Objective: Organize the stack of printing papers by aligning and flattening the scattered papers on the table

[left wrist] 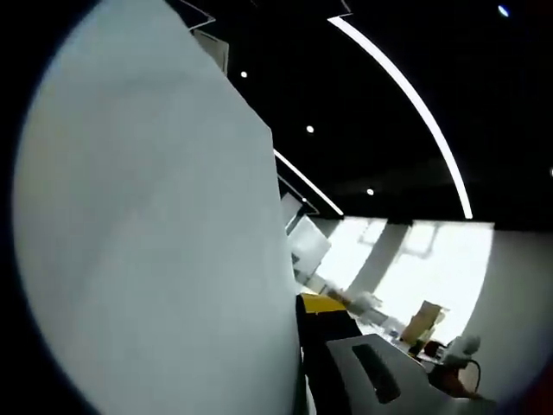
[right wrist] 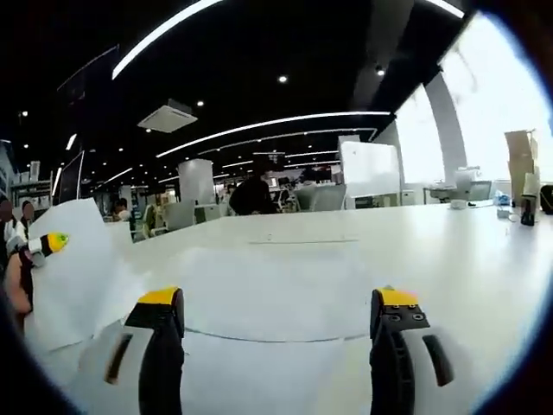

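A large white sheet of paper (left wrist: 155, 242) stands lifted close in front of the left gripper view. It lies against the yellow-tipped dark jaw of my left gripper (left wrist: 313, 304), which looks shut on the sheet's edge. In the right gripper view that same raised sheet (right wrist: 73, 268) stands at the far left, with the left gripper's yellow tip (right wrist: 54, 243) on it and a hand behind. My right gripper (right wrist: 276, 303) is open, its two yellow-tipped jaws wide apart. It hovers low over white papers (right wrist: 259, 298) lying flat on the white table (right wrist: 449, 251).
The long table runs far ahead. Small items and a cardboard box (right wrist: 521, 160) sit at its far right end. A person in dark clothes (right wrist: 254, 197) sits at the far side, with whiteboards (right wrist: 370, 169) and more people behind. Bright windows lie to the right.
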`<act>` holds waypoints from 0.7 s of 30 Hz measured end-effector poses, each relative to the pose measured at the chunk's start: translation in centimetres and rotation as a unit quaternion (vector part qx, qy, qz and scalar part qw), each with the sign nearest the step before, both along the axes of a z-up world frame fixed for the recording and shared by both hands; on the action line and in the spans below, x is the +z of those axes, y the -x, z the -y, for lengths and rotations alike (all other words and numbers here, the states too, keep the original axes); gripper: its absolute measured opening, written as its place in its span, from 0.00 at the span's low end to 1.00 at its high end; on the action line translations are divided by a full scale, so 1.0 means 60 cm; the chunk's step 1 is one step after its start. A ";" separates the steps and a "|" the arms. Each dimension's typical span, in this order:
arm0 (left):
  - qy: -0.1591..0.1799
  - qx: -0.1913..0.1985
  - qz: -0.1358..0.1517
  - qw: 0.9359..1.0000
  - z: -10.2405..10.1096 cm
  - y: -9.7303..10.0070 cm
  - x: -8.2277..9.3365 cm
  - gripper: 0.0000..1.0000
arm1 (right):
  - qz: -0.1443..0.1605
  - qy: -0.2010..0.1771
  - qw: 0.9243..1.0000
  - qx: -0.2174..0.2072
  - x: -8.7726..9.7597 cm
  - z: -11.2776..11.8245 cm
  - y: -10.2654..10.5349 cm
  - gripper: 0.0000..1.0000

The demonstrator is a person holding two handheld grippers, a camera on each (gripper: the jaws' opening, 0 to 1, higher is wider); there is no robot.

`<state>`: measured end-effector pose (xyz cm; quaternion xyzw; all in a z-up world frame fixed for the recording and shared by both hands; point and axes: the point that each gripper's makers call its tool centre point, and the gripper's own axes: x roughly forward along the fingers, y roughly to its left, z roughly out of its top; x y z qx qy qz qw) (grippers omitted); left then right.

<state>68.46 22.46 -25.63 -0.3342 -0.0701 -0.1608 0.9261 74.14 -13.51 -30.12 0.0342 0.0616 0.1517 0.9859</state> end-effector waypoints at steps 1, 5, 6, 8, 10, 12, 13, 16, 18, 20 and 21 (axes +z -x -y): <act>-0.001 0.000 0.000 1.000 0.001 0.000 0.000 0.06 | 0.000 0.005 1.000 0.001 -0.002 -0.001 0.000 0.84; -0.001 0.001 0.002 1.000 0.001 0.002 0.001 0.06 | 0.003 0.016 1.000 -0.001 -0.002 0.001 0.002 0.84; -0.003 0.001 0.003 1.000 0.002 0.003 0.001 0.06 | 0.003 0.019 1.000 -0.002 -0.002 0.001 0.002 0.84; -0.007 0.002 0.004 1.000 0.003 0.004 0.001 0.06 | 0.002 0.024 1.000 -0.001 -0.003 0.001 0.002 0.85; -0.010 0.003 0.004 1.000 0.004 0.003 0.001 0.06 | -0.002 0.029 1.000 -0.002 -0.006 0.005 0.000 0.85; -0.011 0.002 0.003 1.000 0.004 0.002 0.000 0.06 | -0.009 0.026 1.000 -0.003 -0.008 0.009 0.001 0.88; -0.010 0.001 0.002 1.000 0.005 0.002 0.000 0.06 | -0.010 0.028 1.000 -0.007 -0.009 0.014 0.001 0.88; -0.011 -0.002 0.003 1.000 0.006 0.002 0.000 0.06 | -0.016 0.034 0.999 -0.019 -0.014 0.037 -0.002 0.88; -0.014 -0.003 0.003 1.000 0.007 0.001 -0.001 0.06 | -0.018 0.030 0.999 -0.024 -0.013 0.045 0.000 0.88; -0.015 -0.003 0.001 1.000 0.008 0.000 -0.002 0.06 | -0.019 0.034 0.999 -0.034 -0.014 0.059 -0.001 0.87; -0.016 -0.004 0.001 1.000 0.008 0.000 -0.002 0.06 | -0.020 0.035 0.999 -0.034 -0.015 0.059 0.000 0.87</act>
